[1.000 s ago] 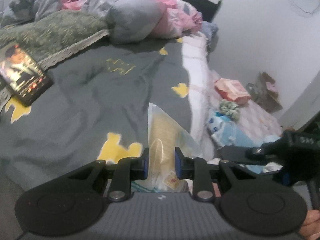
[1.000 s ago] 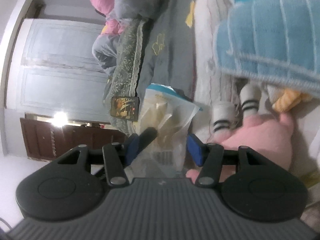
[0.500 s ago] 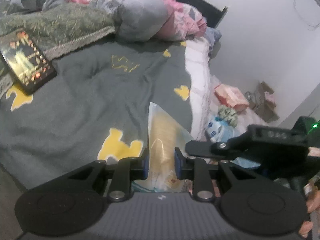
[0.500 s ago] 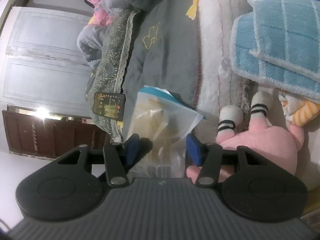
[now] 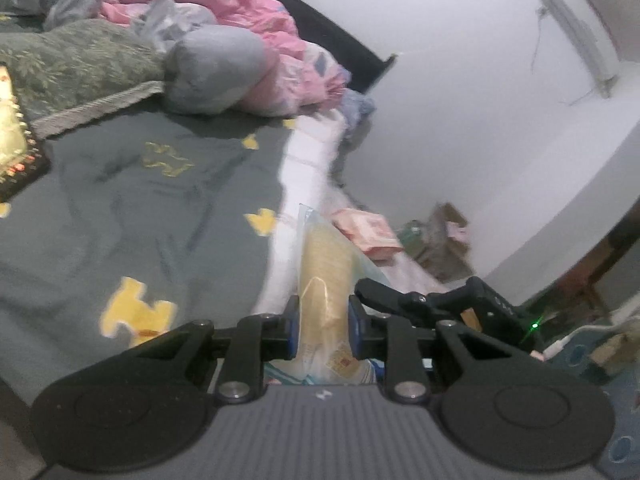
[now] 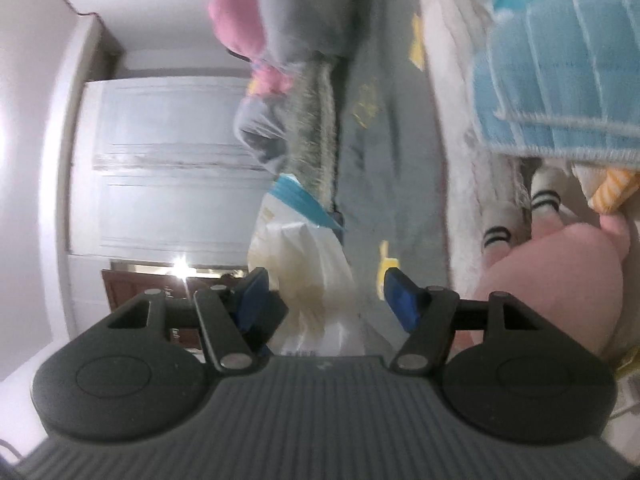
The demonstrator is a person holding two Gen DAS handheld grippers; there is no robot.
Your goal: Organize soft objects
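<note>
My left gripper [image 5: 322, 330] is shut on a clear zip bag [image 5: 326, 268] with a yellowish soft item inside, held upright above the bed edge. My right gripper [image 6: 325, 296] is open, with the same bag [image 6: 308, 276] between its spread fingers, nearer the left finger; its body also shows in the left wrist view [image 5: 440, 304] just right of the bag. A pink plush toy [image 6: 552, 292] with striped white legs lies right of the right gripper. A blue checked towel [image 6: 560, 76] lies beyond it.
A grey bedspread [image 5: 132, 208] with yellow shapes covers the bed. Pink and grey bedding [image 5: 224, 52] is piled at its head. A phone [image 5: 12, 140] lies at the left. A pink packet [image 5: 368, 232] and clutter lie by the white wall.
Both grippers have lifted and swung; the bag now stands in front of the bed edge and wall. The right gripper's jaws have spread wider around the bag. The left stays shut on it.
</note>
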